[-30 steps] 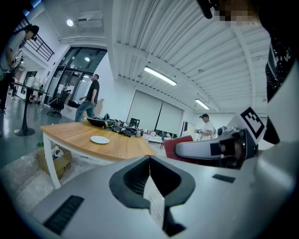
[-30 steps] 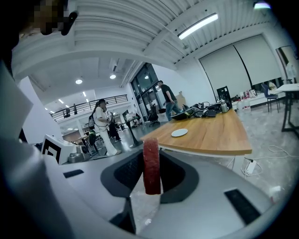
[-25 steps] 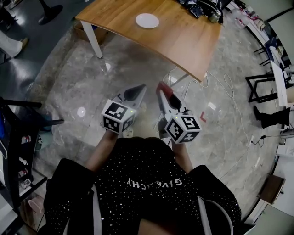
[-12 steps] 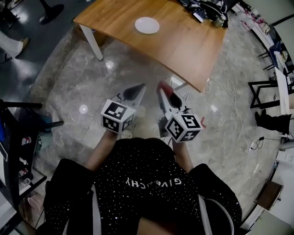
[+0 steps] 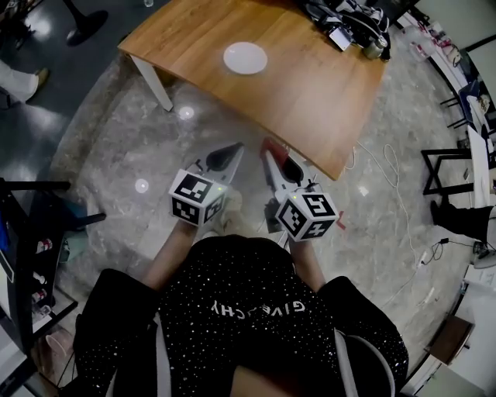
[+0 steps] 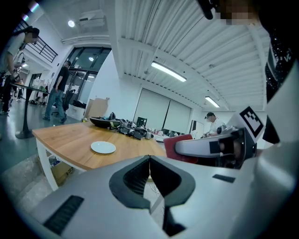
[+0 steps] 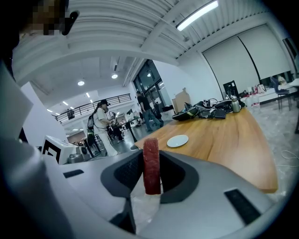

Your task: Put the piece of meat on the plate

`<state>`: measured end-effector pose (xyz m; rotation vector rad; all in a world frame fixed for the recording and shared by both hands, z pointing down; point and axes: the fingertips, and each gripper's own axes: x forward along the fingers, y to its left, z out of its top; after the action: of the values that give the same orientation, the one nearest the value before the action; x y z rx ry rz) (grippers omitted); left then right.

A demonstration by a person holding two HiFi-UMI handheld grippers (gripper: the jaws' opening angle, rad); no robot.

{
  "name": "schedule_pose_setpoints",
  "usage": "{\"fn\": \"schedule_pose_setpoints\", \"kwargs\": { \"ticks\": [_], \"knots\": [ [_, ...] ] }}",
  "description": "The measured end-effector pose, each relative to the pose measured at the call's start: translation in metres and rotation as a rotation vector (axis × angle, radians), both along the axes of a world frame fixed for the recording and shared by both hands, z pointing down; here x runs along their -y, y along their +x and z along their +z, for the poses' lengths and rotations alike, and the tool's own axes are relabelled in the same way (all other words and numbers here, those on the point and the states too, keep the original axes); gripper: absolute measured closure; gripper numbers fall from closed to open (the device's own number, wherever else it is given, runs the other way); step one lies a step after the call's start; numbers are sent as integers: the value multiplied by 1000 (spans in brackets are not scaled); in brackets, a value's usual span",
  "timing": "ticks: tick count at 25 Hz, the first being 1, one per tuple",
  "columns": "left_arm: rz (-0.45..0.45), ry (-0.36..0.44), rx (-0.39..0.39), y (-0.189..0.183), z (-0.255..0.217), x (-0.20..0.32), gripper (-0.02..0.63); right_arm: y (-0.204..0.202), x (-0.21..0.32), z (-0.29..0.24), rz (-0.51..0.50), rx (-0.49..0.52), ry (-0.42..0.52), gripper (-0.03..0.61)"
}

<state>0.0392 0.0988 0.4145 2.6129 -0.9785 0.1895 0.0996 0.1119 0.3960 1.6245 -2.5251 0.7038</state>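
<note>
A white plate [image 5: 245,58] lies on the wooden table [image 5: 310,85] ahead of me; it also shows in the left gripper view [image 6: 103,147] and the right gripper view [image 7: 177,140]. My right gripper [image 5: 268,147] is shut on a dark red piece of meat [image 7: 151,165], which stands upright between its jaws above the floor, short of the table's near edge. The meat [image 5: 274,153] shows red at the gripper's tip. My left gripper [image 5: 231,149] hangs beside it, its jaws [image 6: 149,158] shut on nothing.
Electronics and cables [image 5: 349,19] crowd the table's far end. Loose cables [image 5: 387,163] trail on the marble floor right of the table. Black stands [image 5: 446,155] are at the right, a rack [image 5: 23,233] at the left. A cardboard box [image 6: 60,170] sits under the table.
Both grippers have moved forward together toward the table; the table and plate now sit lower and nearer in the head view. The meat stays held in the right gripper.
</note>
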Motion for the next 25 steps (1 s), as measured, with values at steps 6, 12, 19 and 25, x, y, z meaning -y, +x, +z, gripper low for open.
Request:
{"fn": "schedule_pose_setpoints", "kwargs": {
  "ticks": [6,12,19,25],
  "knots": [
    [-12,4,5,16,-1,33,601,17,33,1,-11,5,-2,480],
    [-32,8,12,25,1,46,601,26,49,7,-34,14,-5,480],
    [-54,18,12,30,0,60,601,33,64,2,-56,13,15,480],
    [-53,34,5,36,-6,66,601,39,68,1,-55,9,15,480]
  ]
}}
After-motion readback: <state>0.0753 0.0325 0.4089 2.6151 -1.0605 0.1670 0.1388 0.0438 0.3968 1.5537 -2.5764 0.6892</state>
